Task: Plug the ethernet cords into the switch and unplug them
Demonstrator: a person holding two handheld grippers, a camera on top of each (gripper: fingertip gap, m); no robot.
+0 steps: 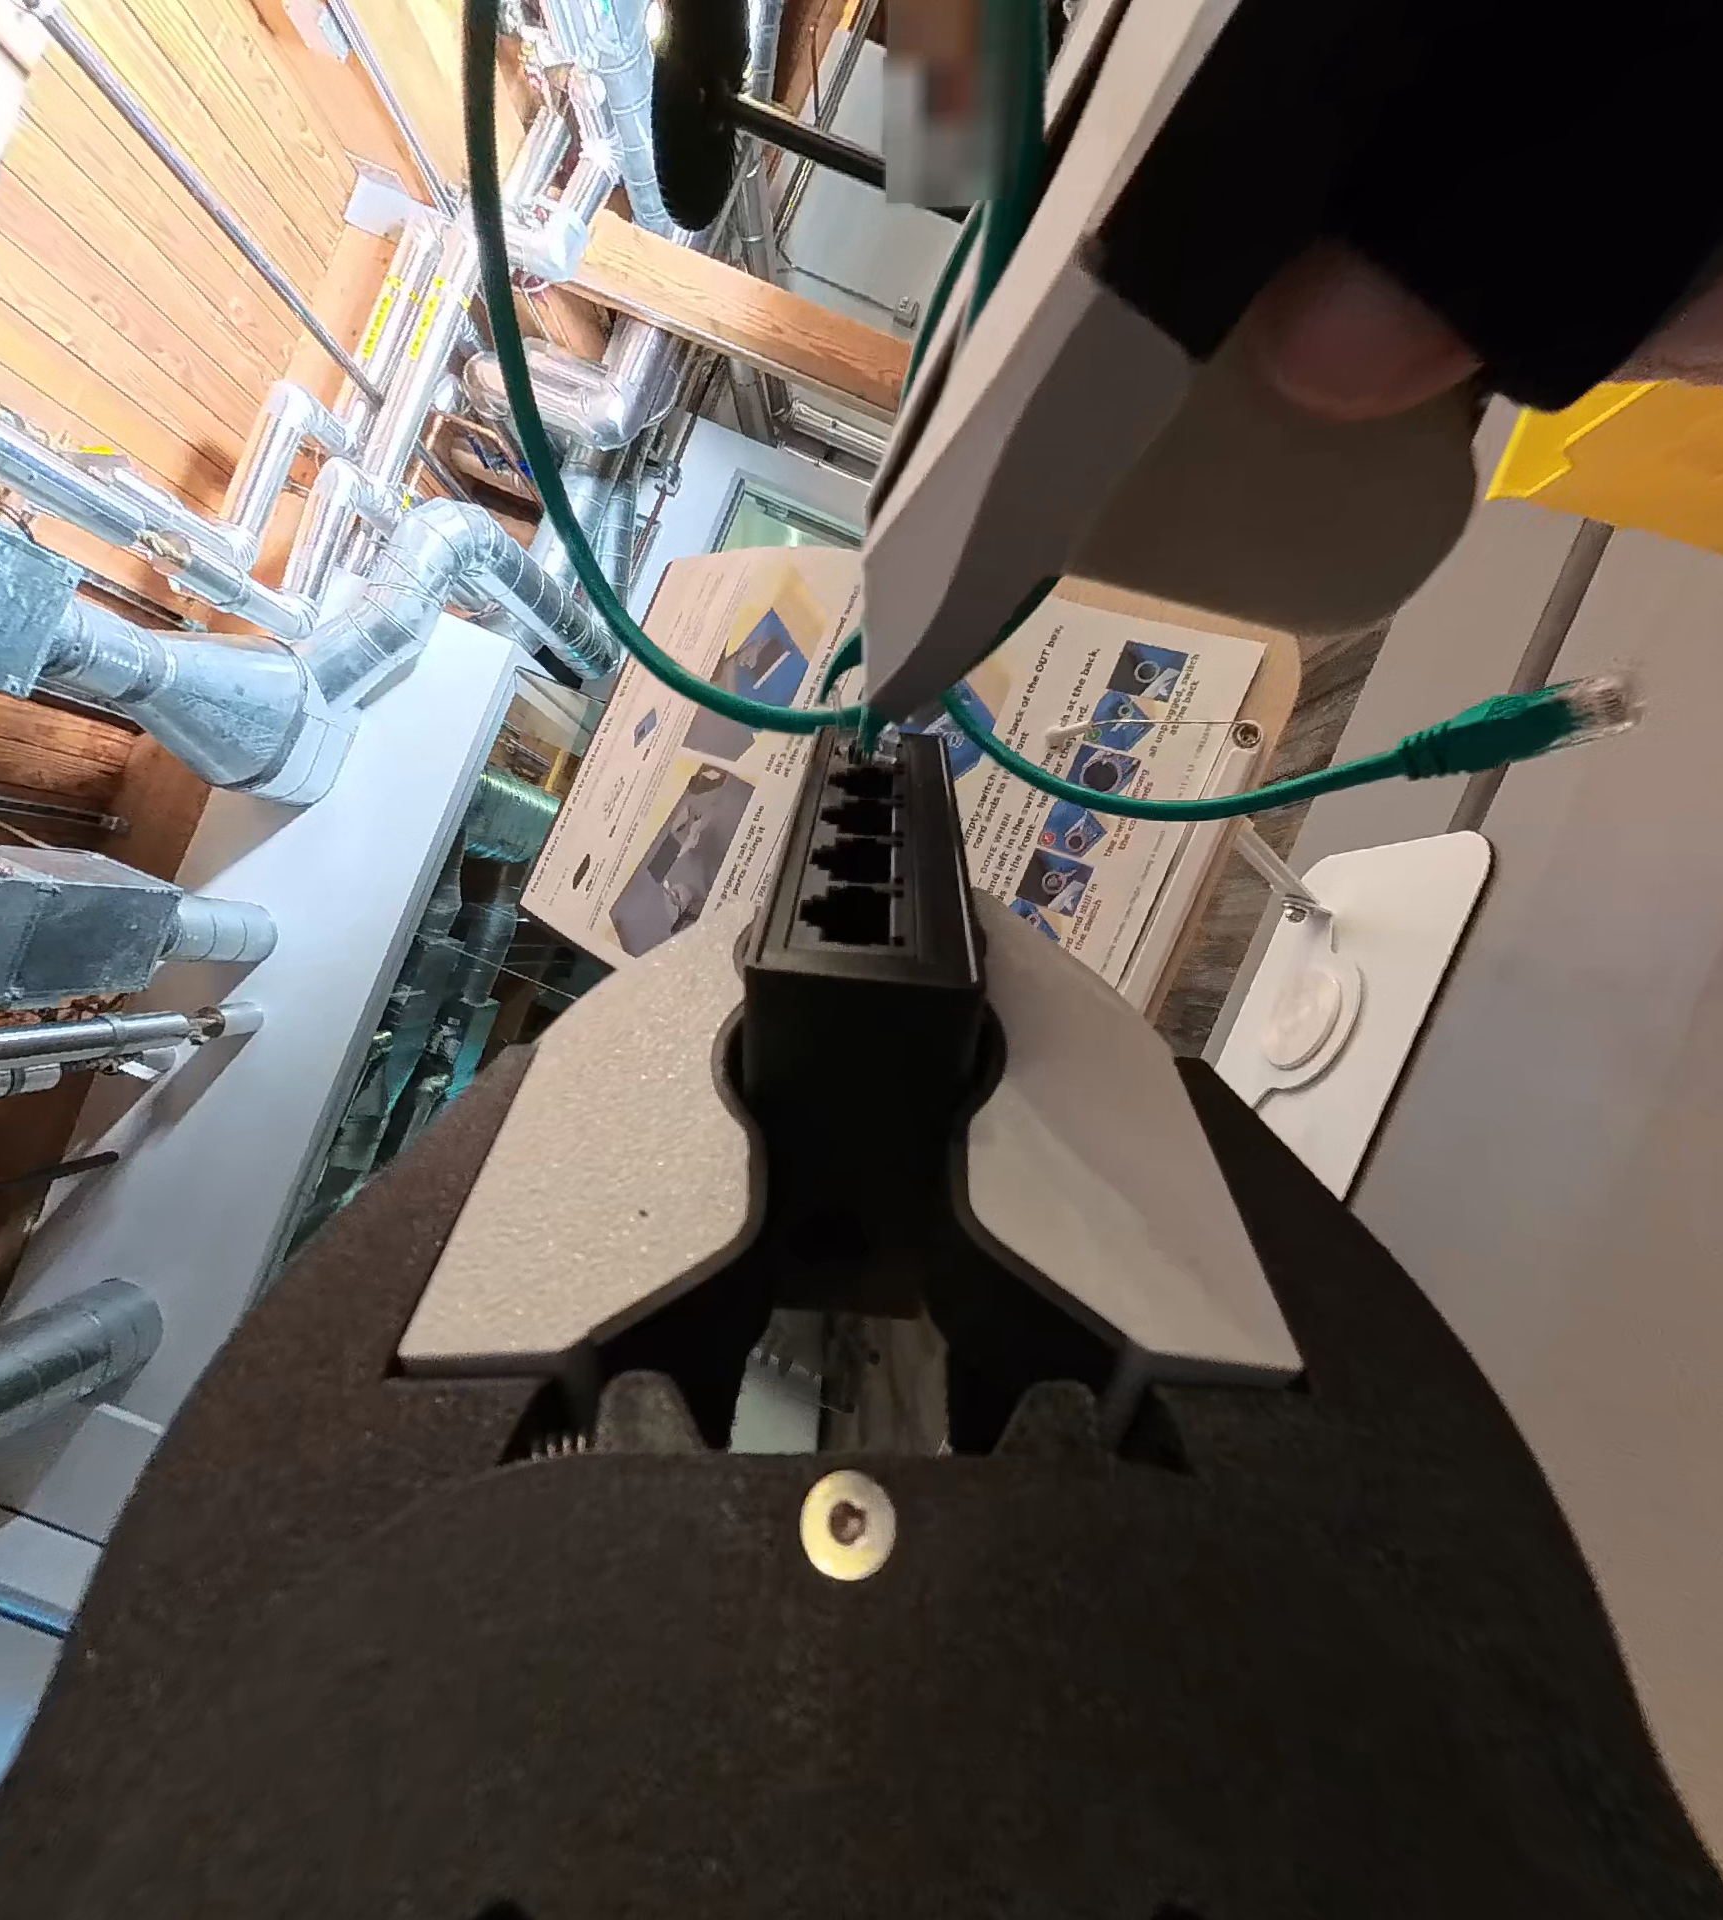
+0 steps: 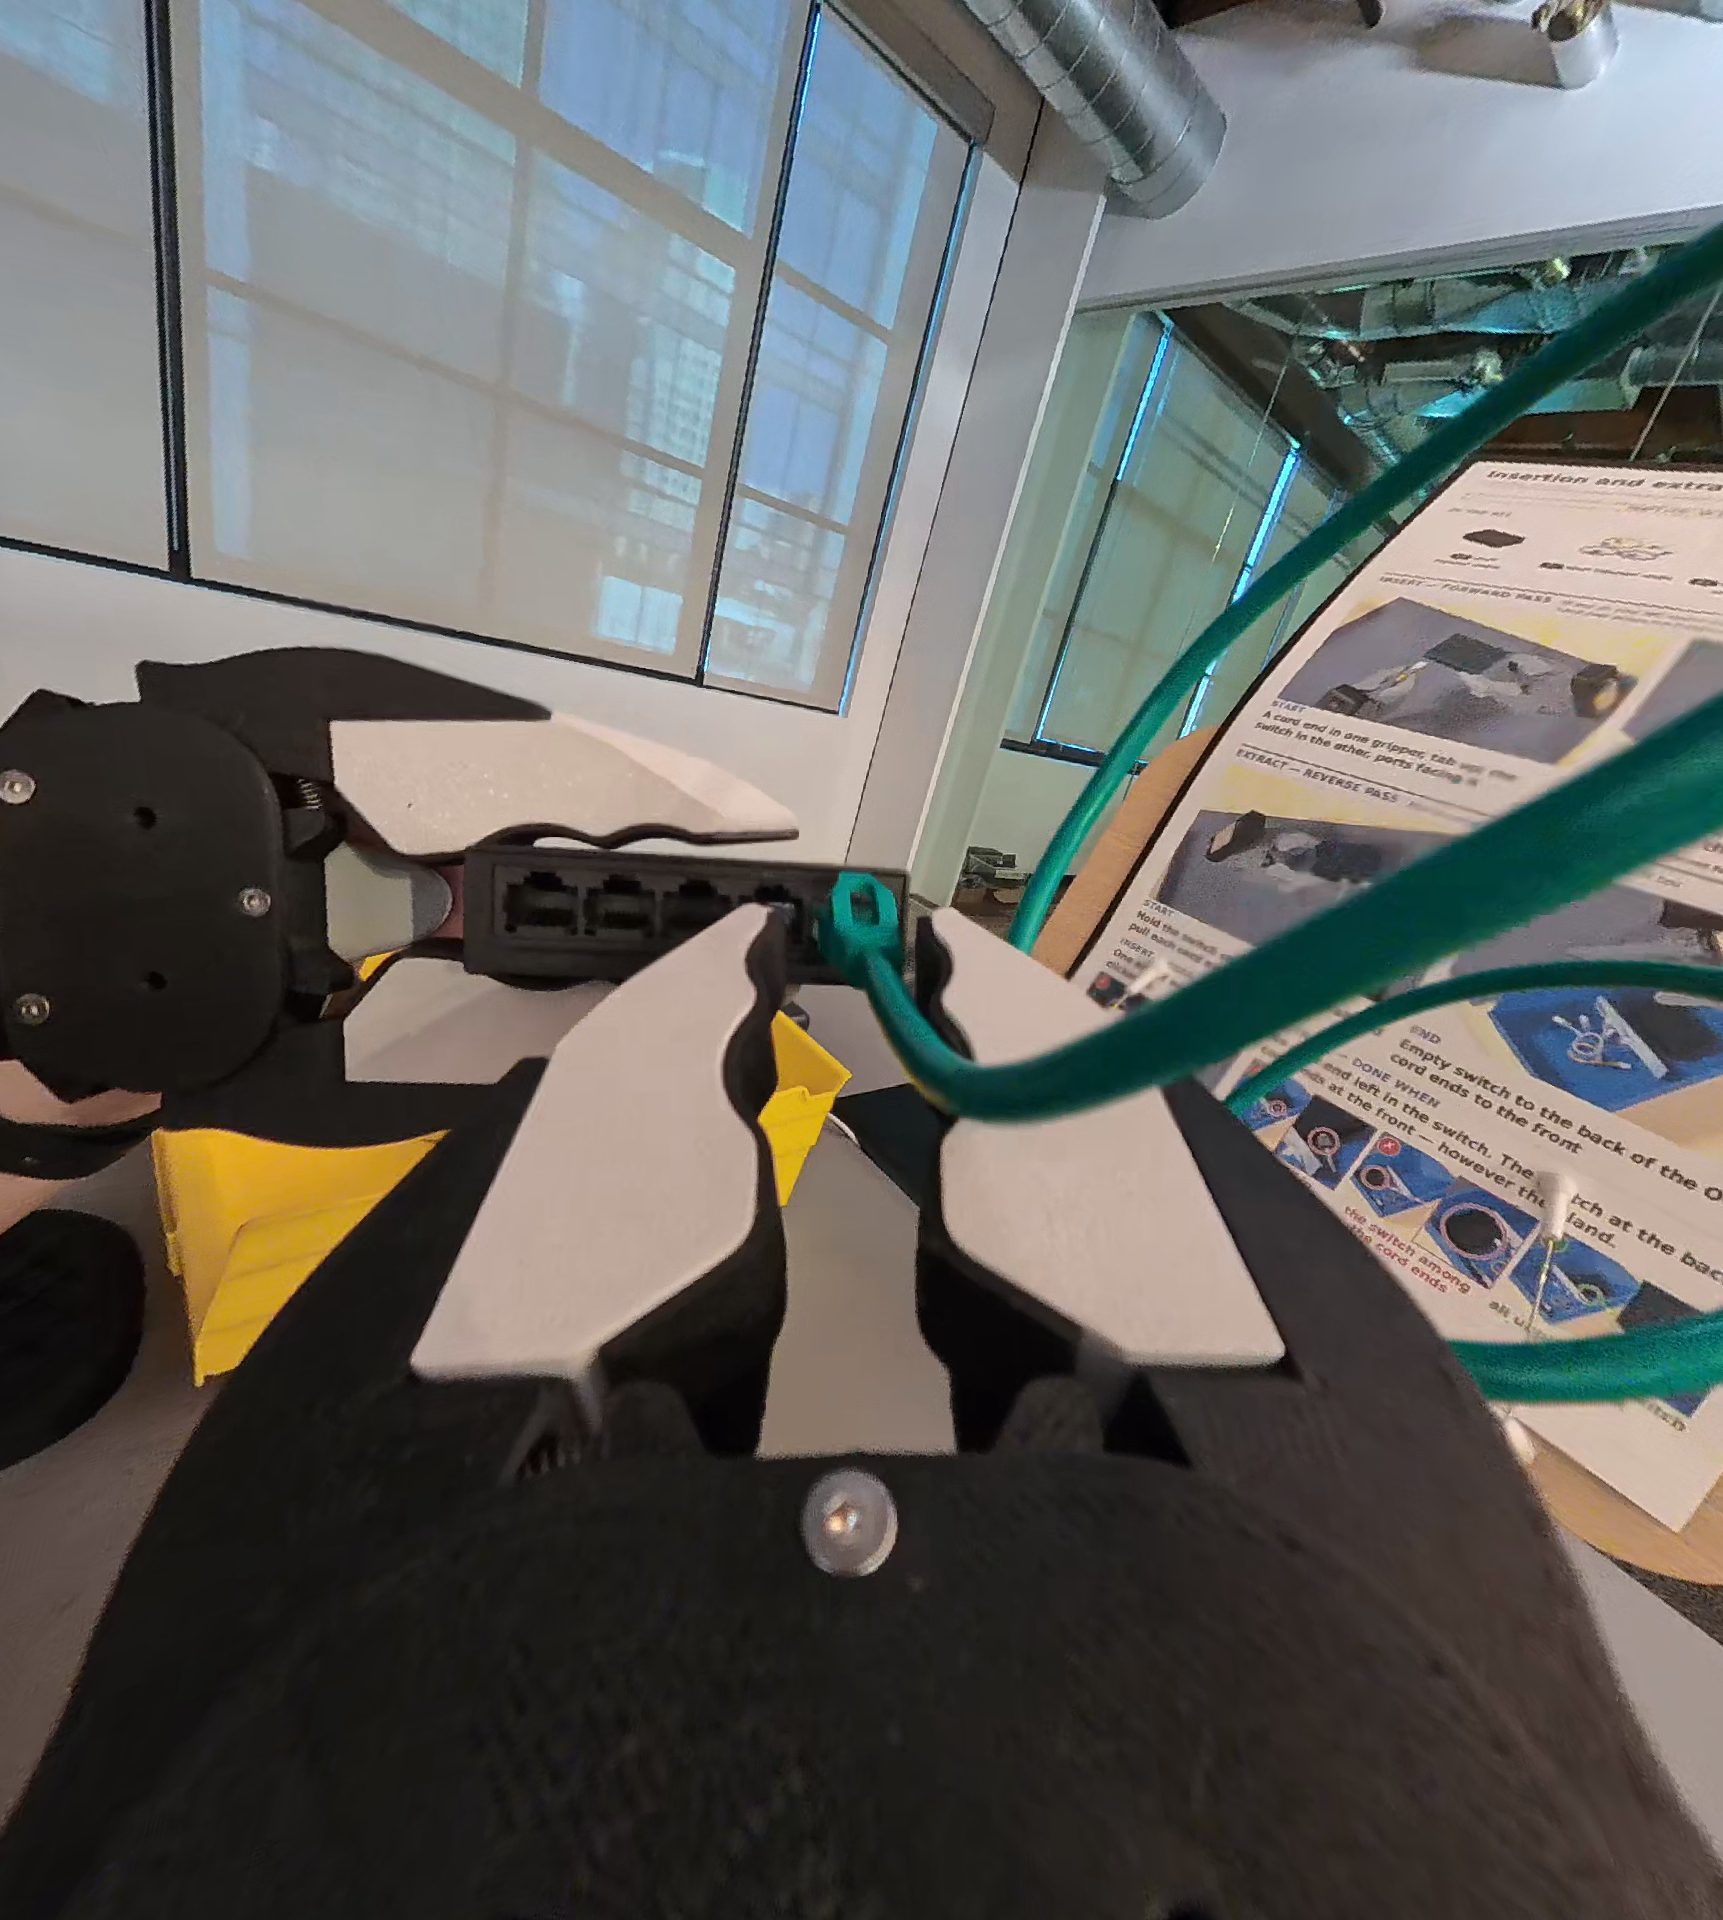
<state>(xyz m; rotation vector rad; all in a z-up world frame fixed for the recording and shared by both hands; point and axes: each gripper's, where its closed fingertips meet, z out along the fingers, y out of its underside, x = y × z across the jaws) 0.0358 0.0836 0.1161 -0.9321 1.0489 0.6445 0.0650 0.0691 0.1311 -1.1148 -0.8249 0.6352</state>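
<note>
My left gripper (image 1: 862, 997) clamps the black switch (image 1: 862, 894) by one end, ports facing my right gripper (image 2: 841, 935). The right claw stands open, its fingers either side of a green cord (image 2: 950, 1049) whose plug (image 2: 857, 909) sits at the end port. A second plug (image 1: 1532, 717) hangs loose. Risk, as I judge it: closing off-centre could miss the latch tab, and pulling might then twist the switch in my grip.

We count one black switch (image 2: 680, 914) with four empty ports facing us and a fifth taken by a green plug (image 2: 862, 914), two grippers, one yellow bin (image 2: 317, 1226), one loose clear-tipped connector (image 1: 1532, 717) and one instruction sheet (image 2: 1563, 935).
</note>
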